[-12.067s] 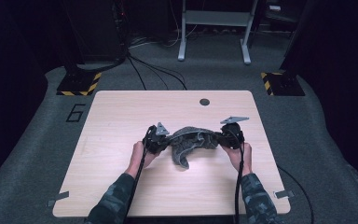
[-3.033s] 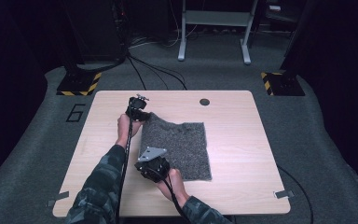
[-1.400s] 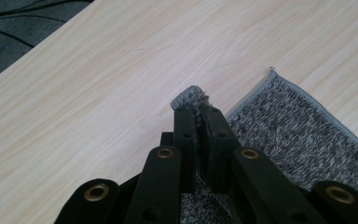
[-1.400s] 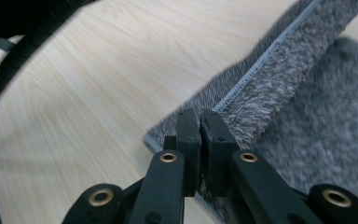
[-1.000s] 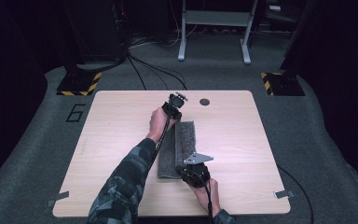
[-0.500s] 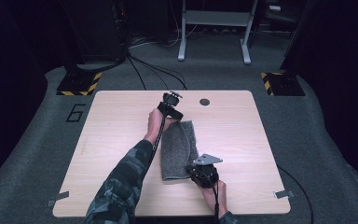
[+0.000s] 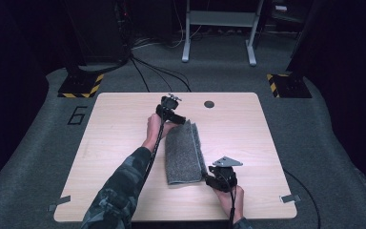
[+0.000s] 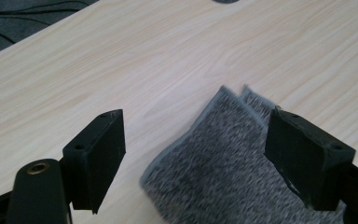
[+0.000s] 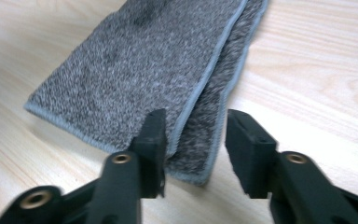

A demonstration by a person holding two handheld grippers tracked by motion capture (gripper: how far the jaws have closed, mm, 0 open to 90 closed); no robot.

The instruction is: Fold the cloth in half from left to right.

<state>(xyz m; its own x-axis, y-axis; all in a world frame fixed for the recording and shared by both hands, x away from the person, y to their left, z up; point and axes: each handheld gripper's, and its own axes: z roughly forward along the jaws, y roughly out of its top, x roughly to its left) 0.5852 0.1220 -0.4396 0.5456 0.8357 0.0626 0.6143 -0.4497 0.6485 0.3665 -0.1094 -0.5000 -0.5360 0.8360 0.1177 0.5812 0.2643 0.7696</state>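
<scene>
Grey cloth point(image 7: 183, 153), folded lengthwise into a narrow strip, flat near the centre of the wooden table point(image 7: 114, 143), long axis running away from the person. Upper layer set slightly back from the lower along the right edge, both pale hems exposed. Left gripper point(image 7: 176, 117) at the far end of the strip, jaws wide apart, far corners of the cloth between them and free of both pads. Right gripper point(image 7: 213, 180) at the near right corner, jaws parted, straddling the doubled hem; contact with the fabric probably none, though blurred in the right gripper view. Dark round grommet point(image 7: 209, 103) beyond the cloth near the far table edge.
</scene>
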